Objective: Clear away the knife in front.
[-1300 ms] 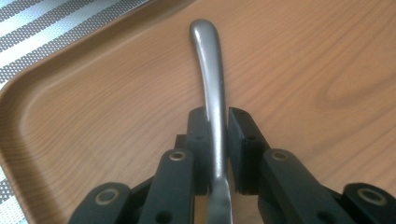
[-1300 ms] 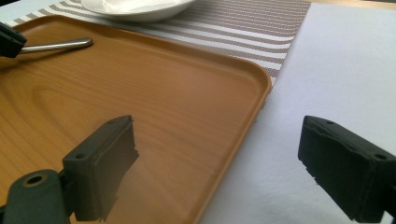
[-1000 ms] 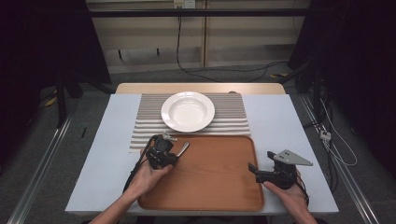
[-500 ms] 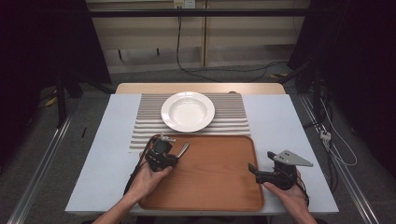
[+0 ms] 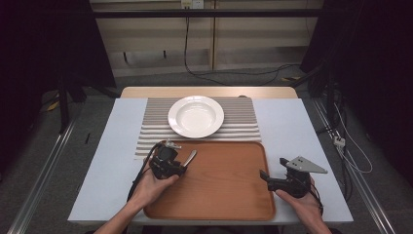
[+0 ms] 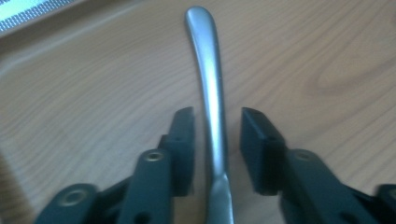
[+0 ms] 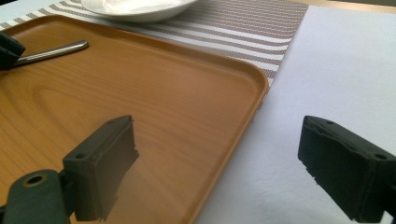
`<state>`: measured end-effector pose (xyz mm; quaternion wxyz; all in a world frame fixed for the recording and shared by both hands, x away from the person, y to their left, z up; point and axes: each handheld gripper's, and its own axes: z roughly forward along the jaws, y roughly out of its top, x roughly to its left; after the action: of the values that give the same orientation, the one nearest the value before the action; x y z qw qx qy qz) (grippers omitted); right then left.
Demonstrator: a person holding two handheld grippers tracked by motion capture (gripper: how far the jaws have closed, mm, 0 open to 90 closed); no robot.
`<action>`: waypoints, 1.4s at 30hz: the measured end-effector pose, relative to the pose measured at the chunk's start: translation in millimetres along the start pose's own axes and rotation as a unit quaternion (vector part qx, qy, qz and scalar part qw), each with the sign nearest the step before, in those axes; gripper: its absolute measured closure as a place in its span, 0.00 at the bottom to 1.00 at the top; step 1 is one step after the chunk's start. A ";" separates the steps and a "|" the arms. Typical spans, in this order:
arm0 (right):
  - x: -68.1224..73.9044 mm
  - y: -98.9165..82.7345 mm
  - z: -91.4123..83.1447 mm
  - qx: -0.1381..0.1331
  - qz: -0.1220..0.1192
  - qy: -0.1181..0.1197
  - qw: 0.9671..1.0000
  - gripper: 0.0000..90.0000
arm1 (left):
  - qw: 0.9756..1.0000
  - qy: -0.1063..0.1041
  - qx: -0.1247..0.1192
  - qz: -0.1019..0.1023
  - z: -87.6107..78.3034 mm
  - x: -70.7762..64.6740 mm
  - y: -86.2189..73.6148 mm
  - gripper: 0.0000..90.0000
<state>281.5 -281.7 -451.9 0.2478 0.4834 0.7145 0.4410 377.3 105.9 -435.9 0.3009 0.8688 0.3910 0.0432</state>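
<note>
The left gripper sat low over the near left corner of the wooden tray. A metal handle, most likely a spoon or a fork, lay flat on the tray between its two jaws. The jaws stood narrow, one on each side of the handle, with a thin gap on both sides. They were not squeezing it yet.

Almost nothing had moved in the last second. The left hand had stayed in the same spot, and the handle's tip pointed toward the striped mat just as before. That likely meant the person was lining up the grab, or had just let go. The pictures could not say which.

The right gripper rested at the tray's right edge, its jaws wide apart with nothing between them. It had not moved either.

The white plate sat on the mat behind the tray with nothing on it.
</note>
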 end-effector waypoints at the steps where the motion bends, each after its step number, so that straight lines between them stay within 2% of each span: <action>1: 0.0 0.0 0.2 0.000 -0.001 0.000 1.000 0.12 | 1.000 -0.008 -0.009 0.001 -1.4 1.3 0.0 0.61; 4: 0.7 0.3 0.7 0.000 0.000 0.003 1.000 0.12 | 1.000 0.009 -0.026 0.005 -3.4 3.3 0.8 0.41; 6: -0.2 0.3 1.7 0.001 0.002 0.004 1.000 0.12 | 1.000 0.009 -0.014 0.013 -0.6 5.7 1.6 0.32; 8: -1.2 0.6 2.5 0.001 0.005 0.006 1.000 0.12 | 1.000 0.015 -0.004 0.012 2.0 8.1 2.3 0.22; 12: -1.3 0.5 3.8 0.001 0.005 0.007 1.000 0.12 | 0.999 0.023 -0.031 0.032 -3.2 5.3 4.6 0.16; 15: -1.2 0.6 3.9 0.000 0.005 0.008 1.000 0.12 | 0.997 0.003 -0.058 0.050 -10.4 1.6 4.9 0.15; 17: -1.5 0.3 3.3 0.001 0.007 0.008 1.000 0.12 | 0.996 0.005 -0.066 0.060 -11.5 -2.1 5.3 0.21; 18: -1.8 0.3 3.1 0.001 0.007 0.006 1.000 0.12 | 0.995 -0.008 -0.070 0.066 -12.2 -3.2 5.3 0.28; 19: -2.1 0.2 2.7 0.002 0.006 0.007 1.000 0.12 | 0.994 -0.008 -0.085 0.068 -13.0 -5.0 4.7 0.37; 20: -2.1 0.3 2.2 0.001 0.006 0.006 1.000 0.12 | 0.993 -0.008 -0.089 0.072 -12.8 -7.6 4.9 0.42; 21: -2.1 0.4 1.8 -0.001 0.006 0.006 1.000 0.12 | 0.993 -0.021 -0.082 0.083 -12.2 -9.4 5.5 0.45; 22: -2.0 0.4 1.5 -0.002 0.006 0.006 1.000 0.12 | 0.992 -0.030 -0.088 0.086 -11.5 -11.4 4.7 0.56; 24: -1.7 0.6 1.4 -0.002 0.007 0.006 1.000 0.12 | 0.992 -0.028 -0.075 0.093 -8.5 -15.9 4.8 0.69; 26: -0.9 0.6 1.3 -0.001 0.006 0.006 1.000 0.12 | 0.992 -0.035 -0.067 0.103 -5.5 -19.9 4.3 0.85; 28: -0.6 0.3 0.8 -0.001 0.007 0.006 1.000 0.12 | 0.992 -0.036 -0.059 0.108 -3.0 -23.2 4.2 0.95; 30: -0.6 0.0 0.2 -0.002 0.006 0.004 1.000 0.12 | 0.992 -0.026 -0.050 0.114 -1.1 -25.1 4.7 1.00; 32: -0.8 0.0 -0.3 -0.002 0.007 0.004 1.000 0.12 | 0.993 -0.024 -0.045 0.110 1.4 -23.8 4.7 1.00; 33: -0.6 0.1 -0.4 -0.003 0.008 0.004 1.000 0.12 | 0.993 -0.015 -0.041 0.114 3.1 -23.6 4.0 1.00; 34: -0.6 0.1 0.1 -0.002 0.007 0.004 1.000 0.12 | 0.992 -0.017 -0.039 0.115 3.9 -22.8 3.7 1.00; 37: 0.4 0.4 0.8 -0.001 0.005 0.005 1.000 0.12 | 0.993 -0.002 -0.033 0.116 8.1 -22.2 2.1 1.00; 42: 0.5 0.5 1.5 0.001 0.004 0.004 1.000 0.12 | 0.993 -0.002 -0.021 0.120 11.8 -20.6 0.8 1.00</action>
<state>282.7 -280.6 -452.1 0.2429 0.4849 0.7137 0.4434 367.3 85.2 -441.7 0.3121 0.9029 0.2829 0.0856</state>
